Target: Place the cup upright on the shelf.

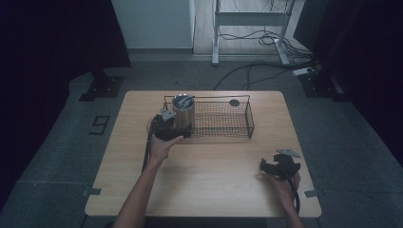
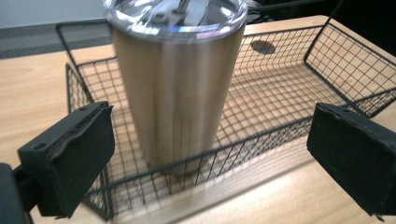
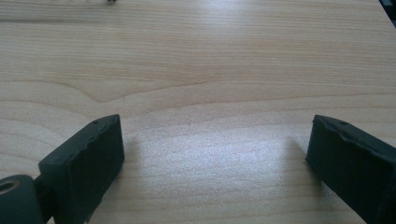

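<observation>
1. Nearest the person, at the table's (image 1: 204,190) front right, the right gripper (image 1: 280,166) rests low over bare wood with its jaws spread wide and nothing between them; the tumbler lies far off to its left and beyond

2. Further in, the left gripper (image 1: 167,127) stands just outside the front wall of the wire basket (image 1: 223,135), jaws released and standing wide, not pressing on anything

3. Straight ahead of those jaws, just past the basket's front rim, the steel tumbler (image 2: 175,88) stands upright in the basket's left end, long axis vertical, lid on top; it sits a little toward the left pad's side of the gap

4. I judge the left hand is by far the nearer one for any grasp; whether the pads are already level with the tumbler's body or still short of it is hard to tell from the blurred close view

5. Hemming the tumbler on the near and left sides are the basket's walls, so the jaws would have to clear the rim; to the right the basket floor lies open, with only a small dark disc (image 1: 234,102) at the far rim
</observation>
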Tool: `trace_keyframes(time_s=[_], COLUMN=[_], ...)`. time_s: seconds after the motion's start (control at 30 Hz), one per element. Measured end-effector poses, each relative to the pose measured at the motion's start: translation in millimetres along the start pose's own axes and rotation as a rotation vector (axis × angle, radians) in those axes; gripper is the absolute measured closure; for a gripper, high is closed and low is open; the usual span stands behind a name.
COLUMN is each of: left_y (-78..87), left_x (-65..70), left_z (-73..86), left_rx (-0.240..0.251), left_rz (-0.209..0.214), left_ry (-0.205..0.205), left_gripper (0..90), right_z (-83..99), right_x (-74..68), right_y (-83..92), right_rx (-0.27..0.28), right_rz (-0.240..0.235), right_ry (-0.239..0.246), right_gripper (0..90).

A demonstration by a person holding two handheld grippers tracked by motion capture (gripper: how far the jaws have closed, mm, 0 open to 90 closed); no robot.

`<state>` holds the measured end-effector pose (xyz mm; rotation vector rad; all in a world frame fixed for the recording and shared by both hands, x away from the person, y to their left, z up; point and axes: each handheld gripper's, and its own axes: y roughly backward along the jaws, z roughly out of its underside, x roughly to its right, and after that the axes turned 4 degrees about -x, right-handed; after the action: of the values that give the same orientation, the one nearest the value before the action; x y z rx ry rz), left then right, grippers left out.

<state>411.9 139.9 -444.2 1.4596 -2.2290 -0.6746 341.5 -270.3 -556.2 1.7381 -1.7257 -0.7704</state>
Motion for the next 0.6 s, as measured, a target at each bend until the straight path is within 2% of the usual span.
trace_keyframes(time_s=[0.23, 0.3, 0.47, 0.5, 0.6], left_y=[12.8, 17.9, 24.3, 26.9, 28.7], left_x=[-6.5, -8.8, -9.4, -8.6, -7.0], left_z=[19.1, 29.1, 42.1, 48.6, 55.4], left_rx=[0.012, 0.009, 0.002, -0.001, 0.006], left_rz=[-0.007, 0.0, 0.015, 0.028, 0.028], left_ry=[0.001, -0.004, -0.017, -0.02, -0.018], left_gripper=[4.2, 4.2, 4.7, 4.8, 5.3], right_z=[0.0, 0.0, 0.1, 0.1, 0.1], right_x=[0.1, 0.1, 0.2, 0.1, 0.1], right_y=[0.0, 0.0, 0.1, 0.1, 0.1], right_rx=[0.0, 0.0, 0.001, 0.002, 0.002], right_rz=[0.0, 0.0, 0.0, 0.0, 0.0], right_ry=[0.002, 0.002, 0.003, 0.003, 0.003], right_gripper=[3.8, 3.9, 4.0, 4.1, 4.2])
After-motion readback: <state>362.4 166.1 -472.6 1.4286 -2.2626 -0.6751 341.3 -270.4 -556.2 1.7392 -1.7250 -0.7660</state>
